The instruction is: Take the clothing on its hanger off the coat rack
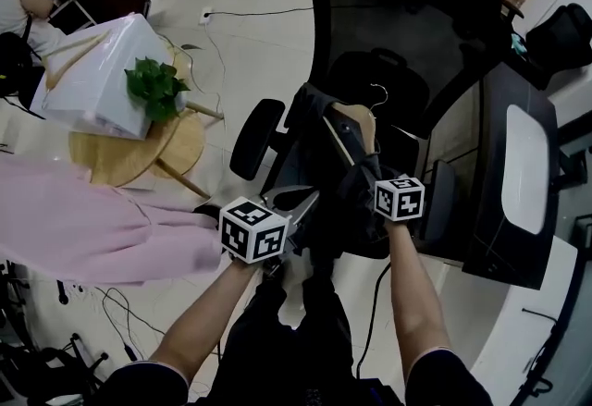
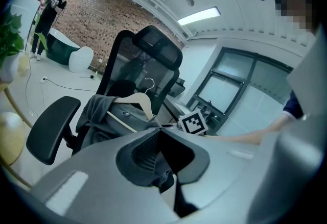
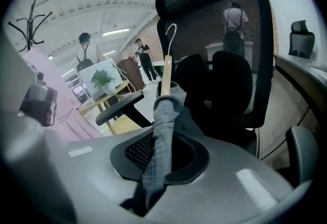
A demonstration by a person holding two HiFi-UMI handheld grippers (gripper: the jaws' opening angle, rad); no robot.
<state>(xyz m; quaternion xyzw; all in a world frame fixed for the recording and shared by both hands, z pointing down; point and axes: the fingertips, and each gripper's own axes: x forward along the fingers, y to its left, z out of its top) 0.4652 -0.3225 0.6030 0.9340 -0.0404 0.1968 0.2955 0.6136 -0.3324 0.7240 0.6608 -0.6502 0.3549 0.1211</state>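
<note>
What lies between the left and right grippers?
In the head view, the grey garment on its wooden hanger spans between the left gripper and right gripper; each gripper view shows jaws shut on its fabric.

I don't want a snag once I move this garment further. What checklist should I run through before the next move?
1. Right tongs clamped on the grey garment: ok.
2. Left tongs clamped on dark fabric of it: ok.
3. Wooden hanger seated in the collar: ok.
4. Hanger apart from the coat rack: ok.
5. Garment clear of the office chair: cannot tell.
</note>
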